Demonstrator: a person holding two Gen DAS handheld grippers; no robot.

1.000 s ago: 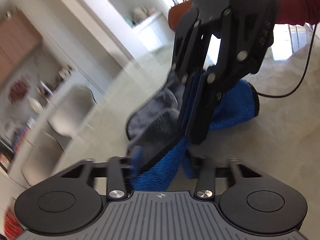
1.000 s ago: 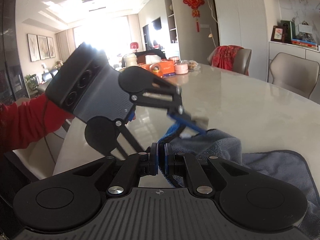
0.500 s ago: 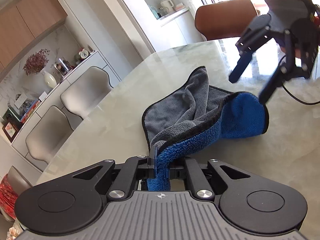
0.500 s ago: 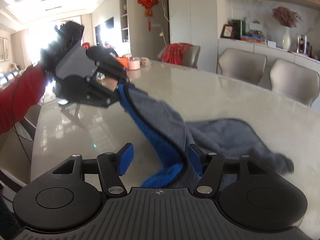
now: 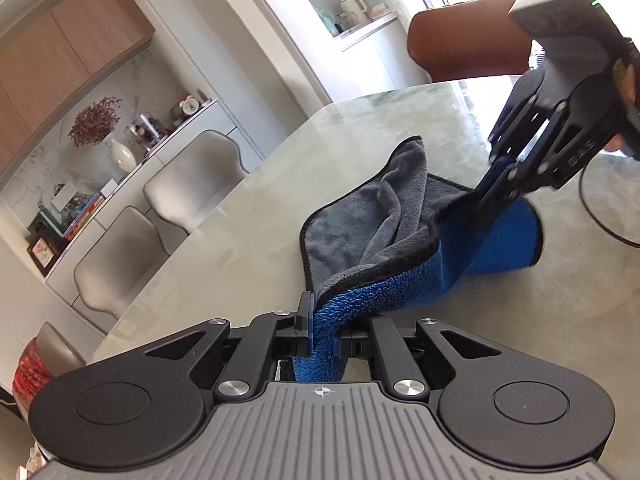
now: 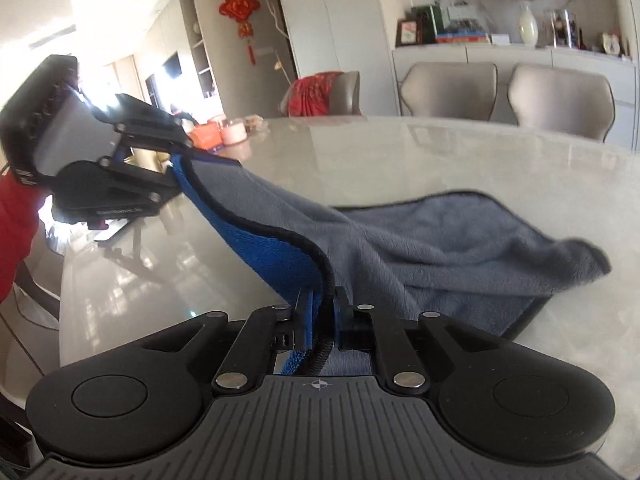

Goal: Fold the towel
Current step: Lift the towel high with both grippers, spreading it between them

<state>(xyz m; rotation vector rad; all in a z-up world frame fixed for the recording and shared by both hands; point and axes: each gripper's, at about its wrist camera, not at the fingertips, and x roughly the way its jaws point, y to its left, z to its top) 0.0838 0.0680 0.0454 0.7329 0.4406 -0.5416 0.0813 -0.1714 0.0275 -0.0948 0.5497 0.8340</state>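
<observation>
The towel (image 5: 384,216) is grey on one side and blue on the other, with a black hem. Its far part lies on the marble table (image 5: 248,240); its near edge is lifted. My left gripper (image 5: 322,326) is shut on one corner of the towel. My right gripper (image 6: 320,320) is shut on another corner of the towel (image 6: 420,236). The hem hangs stretched between the two grippers above the table. The right gripper also shows in the left wrist view (image 5: 496,188), and the left gripper in the right wrist view (image 6: 176,172).
Beige chairs (image 5: 120,256) stand along the table's far side before a sideboard with a vase (image 6: 528,28). A brown chair (image 5: 464,36) stands at the table's end. Small jars and an orange box (image 6: 208,136) sit at the far left. A black cable (image 5: 600,216) lies on the right.
The right gripper, open half a second ago, has shut on the towel's corner. The two grippers have moved apart, pulling the hem taut and lifting it off the table.
</observation>
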